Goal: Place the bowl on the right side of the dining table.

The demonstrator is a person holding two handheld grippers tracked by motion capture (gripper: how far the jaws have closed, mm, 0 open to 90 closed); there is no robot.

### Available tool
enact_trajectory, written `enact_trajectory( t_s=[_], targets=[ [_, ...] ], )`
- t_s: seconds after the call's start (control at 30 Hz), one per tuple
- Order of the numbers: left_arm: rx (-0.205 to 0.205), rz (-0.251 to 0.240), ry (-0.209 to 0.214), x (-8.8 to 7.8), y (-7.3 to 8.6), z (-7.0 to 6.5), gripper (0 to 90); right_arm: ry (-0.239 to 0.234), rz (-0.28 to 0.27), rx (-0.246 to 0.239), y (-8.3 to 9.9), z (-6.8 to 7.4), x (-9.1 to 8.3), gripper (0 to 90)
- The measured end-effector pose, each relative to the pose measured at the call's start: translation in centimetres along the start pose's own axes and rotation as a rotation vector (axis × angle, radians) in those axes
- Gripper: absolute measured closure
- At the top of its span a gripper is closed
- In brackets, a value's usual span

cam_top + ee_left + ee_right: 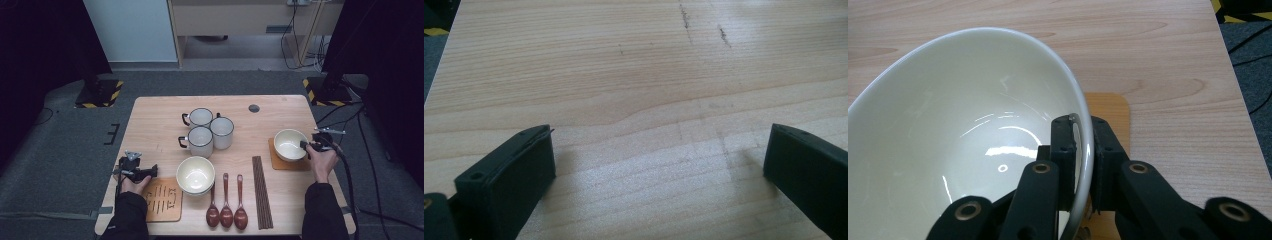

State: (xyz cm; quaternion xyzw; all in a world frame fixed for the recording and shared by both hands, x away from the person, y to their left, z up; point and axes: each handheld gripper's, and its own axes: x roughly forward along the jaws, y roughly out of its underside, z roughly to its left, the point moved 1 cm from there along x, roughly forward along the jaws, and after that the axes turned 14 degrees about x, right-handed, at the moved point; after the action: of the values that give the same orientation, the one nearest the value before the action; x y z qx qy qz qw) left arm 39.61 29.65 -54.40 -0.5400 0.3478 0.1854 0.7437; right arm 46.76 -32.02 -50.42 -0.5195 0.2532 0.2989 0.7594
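Already the white bowl (290, 144) sat on the orange-brown coaster (276, 162) near the right edge of the table (160, 115), with the right gripper (1082, 150) clamped on its rim — one jaw inside the wall, the other outside, as the right gripper view showed. From that view I could not tell whether the bowl's foot rested flat on the coaster or hung just above it; its rim looked tilted, which may only have been the camera's angle. So one place setting seemed begun: a bowl brought to its coaster, grip not yet let go. A good deal looked left to do. A second bowl (195, 174), apparently the top of a small stack, stood at the front middle of the table just beside a patterned wooden mat (163, 199) that bore nothing. Three brown spoons (226, 202) lay side by side in front, with a bundle of dark chopsticks (262, 190) to their right, and three enamel mugs (207, 131) clustered behind — all apparently unplaced. The left gripper (659, 160) rested over bare wood at the left, jaws wide apart and holding nothing.
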Motion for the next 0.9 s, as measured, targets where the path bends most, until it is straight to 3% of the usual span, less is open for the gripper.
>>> enact_trajectory(
  t_s=[0.4, 0.47, 0.7, 0.9],
  targets=[
    [0.000, 0.000, -0.001, 0.0, 0.0, 0.0, 0.0, 0.001, -0.008, -0.004, -0.1, -0.2, -0.1, 82.0],
    [-0.003, 0.000, -0.003, 0.0, 0.0, 0.0, 0.0, -0.004, -0.031, 0.004, -0.2, -0.1, -0.4, 76.2],
    [-0.011, 0.001, -0.008, 0.0, 0.0, -0.1, 0.0, -0.010, -0.076, -0.037, -0.4, 0.3, -1.4, 60.3],
    [-0.021, 0.000, -0.013, -0.1, 0.1, -0.2, 0.0, -0.024, -0.111, -0.059, -0.7, 0.7, -2.5, 50.6]
  ],
)
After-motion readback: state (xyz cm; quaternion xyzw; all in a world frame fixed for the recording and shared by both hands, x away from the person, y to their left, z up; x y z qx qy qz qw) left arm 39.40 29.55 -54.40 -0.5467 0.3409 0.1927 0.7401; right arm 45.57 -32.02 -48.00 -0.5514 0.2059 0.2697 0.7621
